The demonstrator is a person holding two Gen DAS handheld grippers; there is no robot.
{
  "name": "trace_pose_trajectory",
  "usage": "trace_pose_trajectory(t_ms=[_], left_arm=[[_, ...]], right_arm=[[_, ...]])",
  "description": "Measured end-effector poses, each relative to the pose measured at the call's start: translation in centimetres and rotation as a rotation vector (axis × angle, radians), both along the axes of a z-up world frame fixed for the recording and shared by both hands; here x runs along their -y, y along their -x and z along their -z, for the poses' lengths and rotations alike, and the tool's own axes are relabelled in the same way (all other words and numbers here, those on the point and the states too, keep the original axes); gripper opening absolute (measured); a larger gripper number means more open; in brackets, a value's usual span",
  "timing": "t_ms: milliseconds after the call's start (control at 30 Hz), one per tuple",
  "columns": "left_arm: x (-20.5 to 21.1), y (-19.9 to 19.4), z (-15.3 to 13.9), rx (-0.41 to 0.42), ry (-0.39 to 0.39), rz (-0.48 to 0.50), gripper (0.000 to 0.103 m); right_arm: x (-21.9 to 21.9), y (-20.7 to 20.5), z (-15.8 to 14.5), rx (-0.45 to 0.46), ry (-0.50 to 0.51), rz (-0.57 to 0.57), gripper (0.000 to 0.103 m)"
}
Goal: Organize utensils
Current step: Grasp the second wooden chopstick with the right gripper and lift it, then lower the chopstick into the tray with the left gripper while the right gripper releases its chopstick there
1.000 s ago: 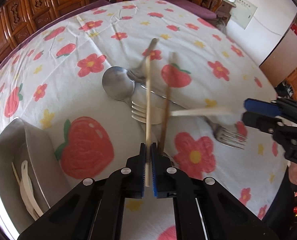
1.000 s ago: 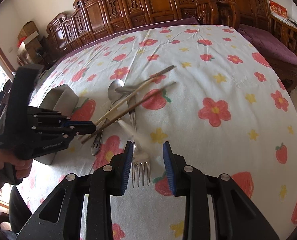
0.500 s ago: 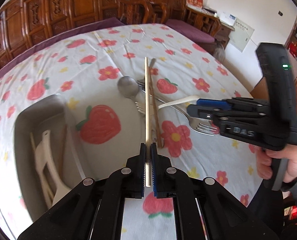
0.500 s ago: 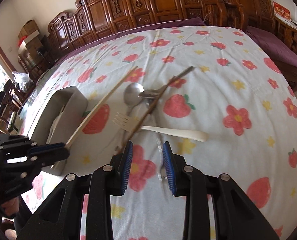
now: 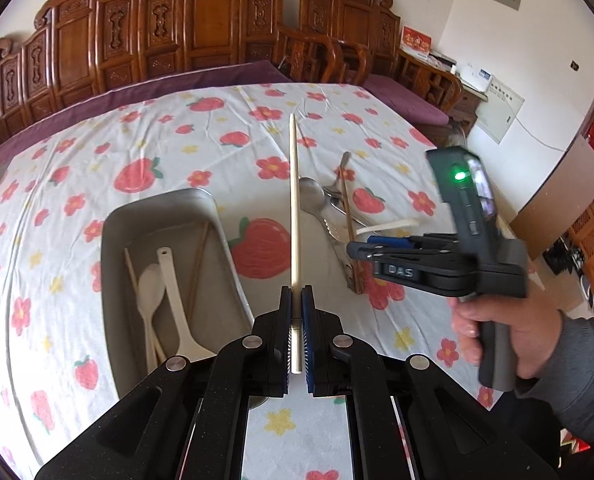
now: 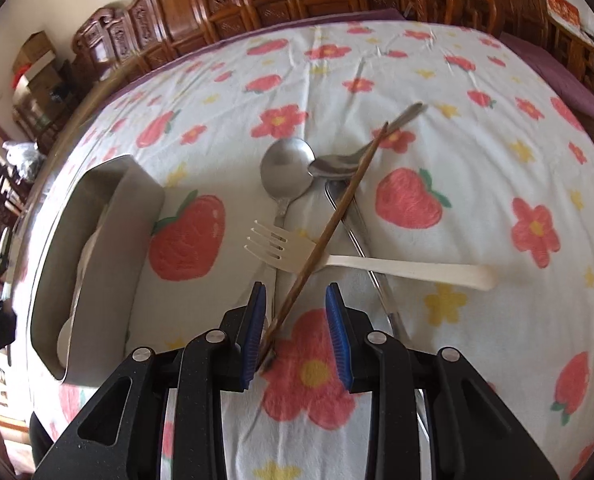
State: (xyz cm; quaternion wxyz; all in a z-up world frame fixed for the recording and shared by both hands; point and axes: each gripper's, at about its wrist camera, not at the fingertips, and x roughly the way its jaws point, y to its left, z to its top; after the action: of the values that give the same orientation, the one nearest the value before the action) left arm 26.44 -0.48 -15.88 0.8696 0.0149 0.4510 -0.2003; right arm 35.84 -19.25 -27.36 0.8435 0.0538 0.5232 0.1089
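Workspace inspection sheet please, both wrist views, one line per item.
Surface: floral tablecloth covers the table.
Job's things: metal tray holds white utensils and chopsticks; on the cloth lie a metal spoon, a white fork and a dark chopstick across them.
Clutter: nothing seen.
Grippers: left hand-held gripper shut on light chopstick; right hand-held gripper open around the dark chopstick's near end.
Cables: nothing seen.
Surroundings: carved wooden chairs.

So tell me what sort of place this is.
Probably a home dining or sitting room. A table under a strawberry-and-flower tablecloth is ringed by carved wooden chairs. Loose cutlery lies on it, such as a metal spoon, beside a metal tray already holding utensils.
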Motion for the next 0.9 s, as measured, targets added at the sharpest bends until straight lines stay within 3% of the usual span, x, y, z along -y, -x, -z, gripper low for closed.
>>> trace_pose_trajectory(t_ms=[133, 267, 400, 500, 900], left_arm=[[-0.4, 0.5, -0.5, 0.014, -0.002, -0.008, 0.004], [-0.8, 1.0, -1.0, 0.025, -0.004, -0.018, 0.004], [-1.2, 1.6, -1.8, 0.039, -0.001, -0.026, 0.004], [-1.3, 2.0, -2.1, 0.048, -0.005, -0.03, 0.004], [-2.1, 3.5, -2.0, 0.046, -0.011, -0.057, 0.004]], right_arm=[[-0.7, -0.3, 0.2, -0.006, 0.026, 0.012, 0.034], [-1.4, -0.4, 0.1, -0.008, 0.113, 0.008, 0.031], [-0.5, -0.1, 0.3, -0.028, 0.14, 0.035, 0.014], [0.5, 0.5, 0.3, -0.047, 0.123, 0.054, 0.007], [2.7, 5.5, -3.0, 0.022, 0.051, 0.007, 0.006]])
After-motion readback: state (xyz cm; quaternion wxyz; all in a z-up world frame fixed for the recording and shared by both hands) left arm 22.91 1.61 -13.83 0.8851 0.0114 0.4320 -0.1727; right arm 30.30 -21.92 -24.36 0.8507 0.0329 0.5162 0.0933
